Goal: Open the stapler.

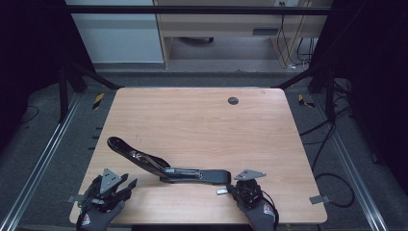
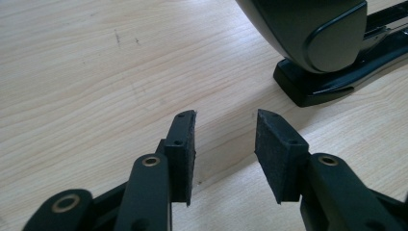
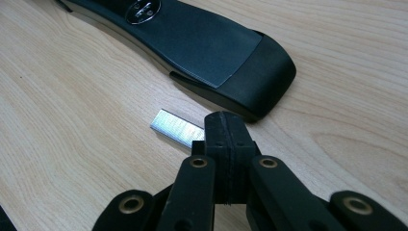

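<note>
A stapler (image 1: 163, 166), opened out, is laid on the worktop (image 1: 202, 120) toward its near edge, one arm raised to the far left and the other lying flat to the right. A strip of staples (image 3: 177, 127) is placed just beside the flat arm's right end, on its near side. The left hand-held gripper (image 1: 126, 185) is found at the near left corner, the right hand-held gripper (image 1: 230, 190) at the staples.

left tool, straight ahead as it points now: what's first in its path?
Probably bare table. The left tool is open with nothing between its pads, aimed at wood; the opened stapler sits off to the right of that line, though depth is unclear.
</note>
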The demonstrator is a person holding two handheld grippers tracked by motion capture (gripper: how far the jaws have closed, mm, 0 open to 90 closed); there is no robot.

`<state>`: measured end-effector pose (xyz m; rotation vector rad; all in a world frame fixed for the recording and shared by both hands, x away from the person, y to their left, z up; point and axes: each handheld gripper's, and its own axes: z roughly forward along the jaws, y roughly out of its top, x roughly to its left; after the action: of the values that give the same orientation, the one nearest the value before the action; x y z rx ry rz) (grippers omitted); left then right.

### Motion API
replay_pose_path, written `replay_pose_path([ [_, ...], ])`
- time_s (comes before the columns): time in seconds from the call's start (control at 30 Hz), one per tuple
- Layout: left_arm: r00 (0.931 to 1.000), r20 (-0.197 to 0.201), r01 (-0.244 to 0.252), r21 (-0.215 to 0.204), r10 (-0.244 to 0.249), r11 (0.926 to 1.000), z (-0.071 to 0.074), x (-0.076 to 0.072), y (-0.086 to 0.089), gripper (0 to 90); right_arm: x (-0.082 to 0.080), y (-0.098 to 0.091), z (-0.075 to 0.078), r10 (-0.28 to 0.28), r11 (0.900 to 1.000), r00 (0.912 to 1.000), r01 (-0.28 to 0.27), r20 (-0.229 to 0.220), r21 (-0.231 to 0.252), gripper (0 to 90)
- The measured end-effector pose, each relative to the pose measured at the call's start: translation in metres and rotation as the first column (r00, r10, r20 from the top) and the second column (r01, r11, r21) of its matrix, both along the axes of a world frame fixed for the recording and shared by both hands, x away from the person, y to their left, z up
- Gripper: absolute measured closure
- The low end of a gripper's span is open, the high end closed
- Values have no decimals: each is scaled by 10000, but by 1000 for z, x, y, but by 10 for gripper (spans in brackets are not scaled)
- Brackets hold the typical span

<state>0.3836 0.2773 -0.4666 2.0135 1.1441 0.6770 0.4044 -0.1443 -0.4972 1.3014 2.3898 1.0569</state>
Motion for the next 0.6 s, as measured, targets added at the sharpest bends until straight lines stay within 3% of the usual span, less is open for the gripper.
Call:
replay_pose_path([
  [0.23, 9998, -159, 129, -260, -133, 9996, 0, -3, -6, 623, -1, 5, 0, -47, 10000, 9998, 48, -189, 73, 900],
  [0.43, 9996, -243, 108, -388, -117, 9992, 2, -5, -11, 631, -2, 7, -2, 231, 9997, 9997, -231, -26, 13, 900],
  [0.6, 9995, -264, 153, -439, -165, 9989, 3, -8, -16, 619, -3, 5, 1, 85, 9998, 10000, -85, -19, 186, 900],
])
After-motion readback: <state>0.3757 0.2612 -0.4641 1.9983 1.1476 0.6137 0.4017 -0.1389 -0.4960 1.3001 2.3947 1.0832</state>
